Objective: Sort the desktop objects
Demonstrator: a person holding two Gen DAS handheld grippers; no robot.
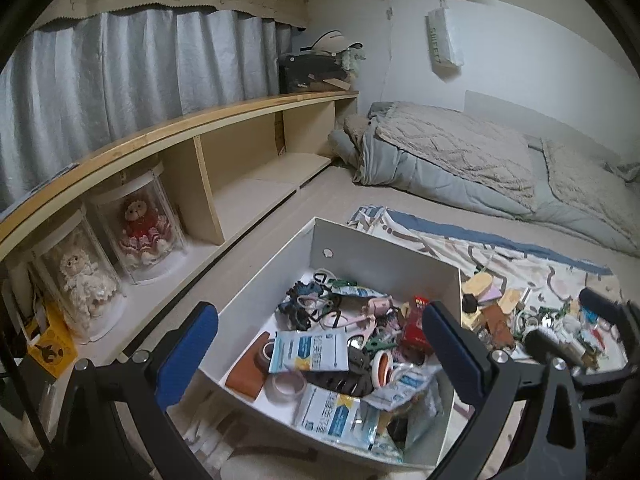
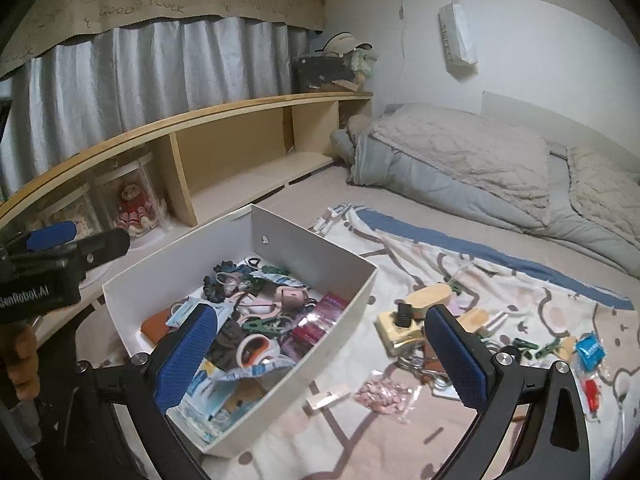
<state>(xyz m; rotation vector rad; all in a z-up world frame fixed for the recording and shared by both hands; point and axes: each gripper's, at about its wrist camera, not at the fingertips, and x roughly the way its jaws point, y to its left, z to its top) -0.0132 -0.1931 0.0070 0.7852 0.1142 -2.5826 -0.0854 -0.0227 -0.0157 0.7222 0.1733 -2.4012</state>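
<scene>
Overhead, both tongs, left (image 1: 320, 356) and right (image 2: 320, 356), gape wide, empty, above the white box (image 2: 320, 264).

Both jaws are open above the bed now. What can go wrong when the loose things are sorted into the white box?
1. The white box is already piled high, so added items may slide out over its wall.
2. The bag of pink pieces is thin and flat on the blanket; the right gripper might pinch fabric with it.
3. The box sits on soft bedding and could tip if pushed by the left gripper.
</scene>
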